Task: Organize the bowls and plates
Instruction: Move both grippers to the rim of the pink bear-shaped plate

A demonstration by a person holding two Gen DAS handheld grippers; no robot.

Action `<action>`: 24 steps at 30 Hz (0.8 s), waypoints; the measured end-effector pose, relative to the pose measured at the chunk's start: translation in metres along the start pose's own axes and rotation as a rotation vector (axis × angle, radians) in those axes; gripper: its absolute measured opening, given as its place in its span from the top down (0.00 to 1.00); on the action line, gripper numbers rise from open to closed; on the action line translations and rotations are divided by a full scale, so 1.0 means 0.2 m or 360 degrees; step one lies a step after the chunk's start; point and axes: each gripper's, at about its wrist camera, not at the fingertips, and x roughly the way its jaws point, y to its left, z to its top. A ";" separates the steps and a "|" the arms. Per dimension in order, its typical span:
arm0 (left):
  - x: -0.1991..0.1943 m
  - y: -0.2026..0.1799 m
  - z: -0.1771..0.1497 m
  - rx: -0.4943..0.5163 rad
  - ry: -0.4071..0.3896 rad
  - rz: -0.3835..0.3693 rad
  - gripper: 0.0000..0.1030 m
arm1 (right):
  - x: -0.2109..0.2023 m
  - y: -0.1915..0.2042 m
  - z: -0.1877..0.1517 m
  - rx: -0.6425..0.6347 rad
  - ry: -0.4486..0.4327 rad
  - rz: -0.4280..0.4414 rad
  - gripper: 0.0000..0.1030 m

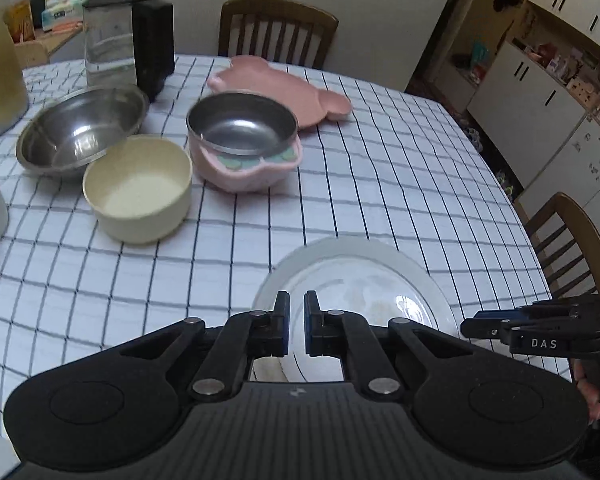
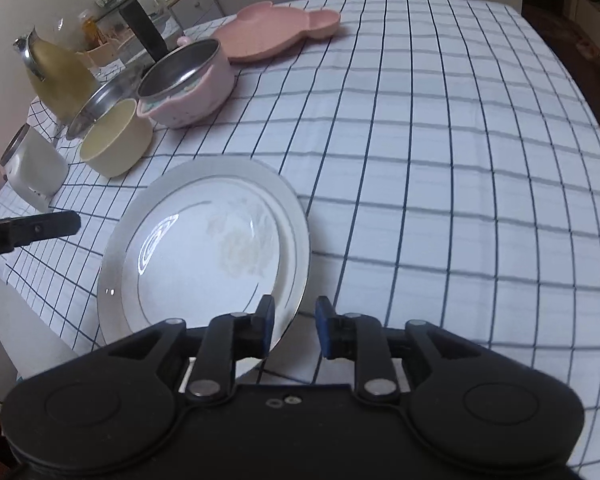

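White plate (image 2: 204, 248) lies flat on the checked tablecloth (image 2: 440, 160), well apart from the steel bowl (image 1: 80, 128), pink bowl (image 1: 244, 144) and cream bowl (image 1: 138, 188). Left gripper (image 1: 296, 320) hangs closed, empty; right gripper (image 2: 294, 326) straddles the plate's rim, parted.

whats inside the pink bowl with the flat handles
A round steel insert bowl sits inside the pink handled bowl; the insert looks empty. Whatever lies beneath the insert is covered.

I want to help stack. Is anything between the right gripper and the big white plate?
Nothing visible. The right gripper sits right at the white plate's near rim, jaws open, only bare checked tablecloth around. The bowls stand further back.
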 end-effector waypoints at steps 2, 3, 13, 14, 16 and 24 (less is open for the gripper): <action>0.00 0.01 0.08 0.0019 -0.0027 -0.0003 0.94 | -0.01 -0.01 0.06 -0.0021 -0.0033 -0.0024 0.70; 0.00 0.01 0.12 0.0031 -0.0039 -0.0002 0.93 | -0.02 -0.01 0.10 -0.0024 -0.0057 -0.0027 0.69; 0.14 0.12 0.59 0.0158 -0.0189 0.0063 0.25 | -0.02 -0.02 0.49 0.0064 -0.0252 -0.0084 0.41; 0.16 0.12 0.65 0.0182 -0.0186 0.0080 0.25 | -0.01 -0.01 0.53 0.0077 -0.0259 -0.0090 0.39; 0.22 0.13 0.76 0.0260 -0.0185 0.0108 0.25 | 0.02 0.00 0.59 0.0099 -0.0264 -0.0110 0.34; 0.51 0.13 1.23 0.0451 -0.0106 0.0193 0.25 | 0.15 0.07 0.89 0.0223 -0.0315 -0.0231 0.19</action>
